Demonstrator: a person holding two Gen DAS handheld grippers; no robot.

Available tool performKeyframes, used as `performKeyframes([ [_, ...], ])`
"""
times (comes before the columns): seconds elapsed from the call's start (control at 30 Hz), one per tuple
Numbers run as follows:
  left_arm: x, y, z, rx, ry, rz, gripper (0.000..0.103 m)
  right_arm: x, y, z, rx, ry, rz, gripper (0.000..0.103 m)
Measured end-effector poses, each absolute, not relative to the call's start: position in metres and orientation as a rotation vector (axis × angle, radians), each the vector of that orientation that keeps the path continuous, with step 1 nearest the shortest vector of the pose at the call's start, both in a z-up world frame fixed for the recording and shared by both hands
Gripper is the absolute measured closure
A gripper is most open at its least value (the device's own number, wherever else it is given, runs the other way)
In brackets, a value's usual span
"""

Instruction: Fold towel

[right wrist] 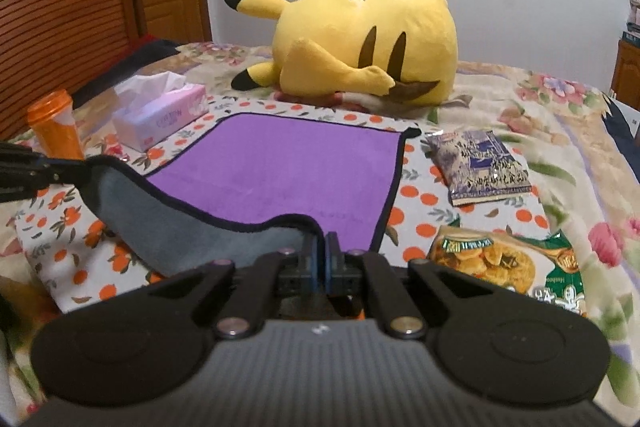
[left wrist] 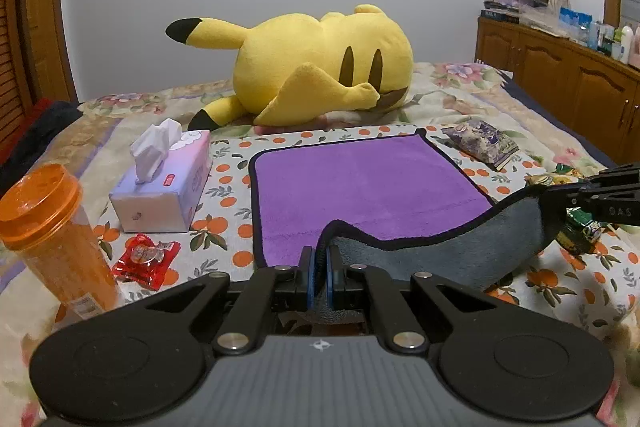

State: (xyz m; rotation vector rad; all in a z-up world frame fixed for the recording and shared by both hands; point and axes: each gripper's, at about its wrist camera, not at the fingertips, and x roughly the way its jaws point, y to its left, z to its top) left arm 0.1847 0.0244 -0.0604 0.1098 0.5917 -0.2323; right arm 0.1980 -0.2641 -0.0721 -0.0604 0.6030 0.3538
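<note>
In the left wrist view we see the left gripper (left wrist: 320,267) with its blue pads pressed together on the near edge of the towel (left wrist: 360,183), pinching the near left corner. The towel lies purple side up on the orange-print cloth (left wrist: 224,203), its near edge lifted so the grey underside shows. The raised hem runs rightward to the right gripper (left wrist: 560,199), which grips the other near corner. To the left stand an orange bottle (left wrist: 52,231), a tissue box (left wrist: 168,183) and a red candy packet (left wrist: 146,259). A yellow plush toy (left wrist: 320,63) lies beyond the towel's far edge.

In the right wrist view we see the right gripper (right wrist: 324,263) closed tight on the towel's (right wrist: 296,163) near right corner. The lifted grey edge sags leftward to the left gripper (right wrist: 60,171), which clamps it too. A purple snack bag (right wrist: 480,167) and a green chip bag (right wrist: 508,259) lie just right of the towel.
</note>
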Motion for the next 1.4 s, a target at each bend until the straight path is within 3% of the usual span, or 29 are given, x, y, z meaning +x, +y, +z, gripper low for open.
performKeyframes([
  [1.4, 0.227, 0.017, -0.022, 0.148, 0.502, -0.226, 0.097, 0.247, -0.267, -0.049, -0.132, 0.457, 0.349, 0.1],
])
